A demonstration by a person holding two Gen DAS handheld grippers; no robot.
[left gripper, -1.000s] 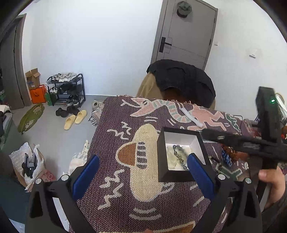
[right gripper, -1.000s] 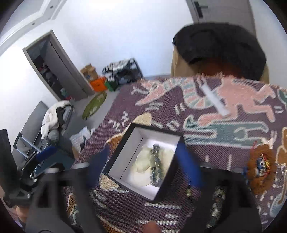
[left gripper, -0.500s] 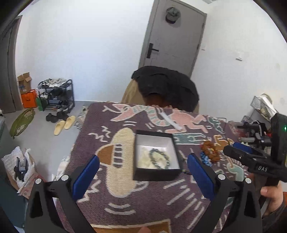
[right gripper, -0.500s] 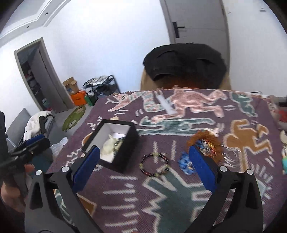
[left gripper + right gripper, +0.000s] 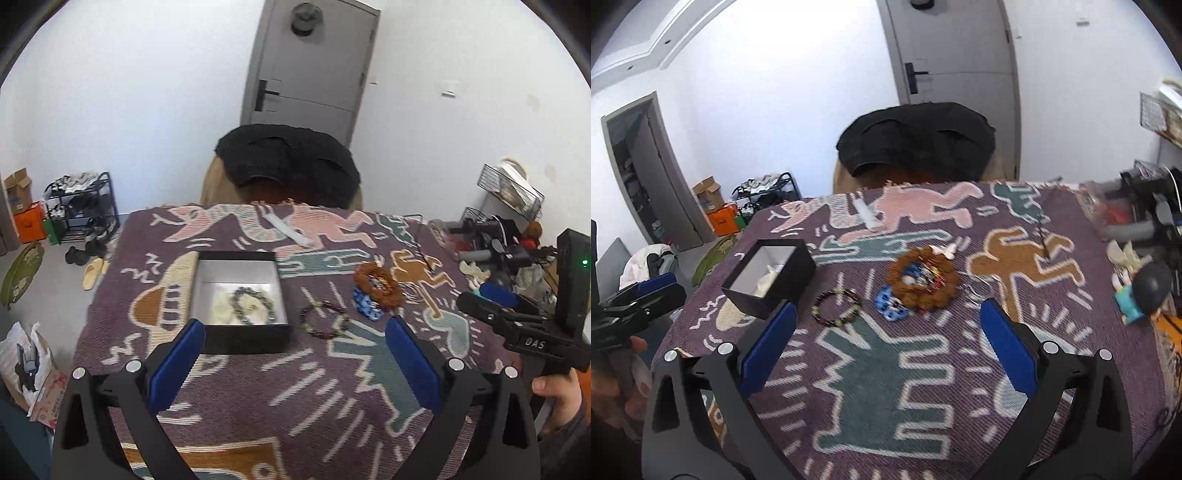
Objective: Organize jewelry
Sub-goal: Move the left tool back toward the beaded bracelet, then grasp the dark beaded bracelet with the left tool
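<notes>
An open black jewelry box (image 5: 240, 299) (image 5: 770, 275) with a white inside stands on the patterned cloth; a grey-green bead bracelet (image 5: 253, 304) lies in it. A dark bead bracelet (image 5: 325, 319) (image 5: 836, 306) lies on the cloth right of the box. Further right is a brown bead ring (image 5: 376, 284) (image 5: 923, 282) with a blue piece (image 5: 365, 304) (image 5: 890, 304) beside it. My left gripper (image 5: 291, 362) is open and empty, held above the cloth near the box's front. My right gripper (image 5: 886, 350) is open and empty, short of the dark bracelet.
A white strip (image 5: 286, 229) lies at the table's far side. A chair with a black jacket (image 5: 288, 162) stands behind the table. Cluttered tools and wire racks (image 5: 506, 229) and a small figurine (image 5: 1141, 291) crowd the right edge. A shoe rack (image 5: 81, 206) stands on the floor at left.
Both grippers have drawn back from the box and risen; the right one was close over the box and now faces the loose bracelets. The box and its bracelet stay put.
</notes>
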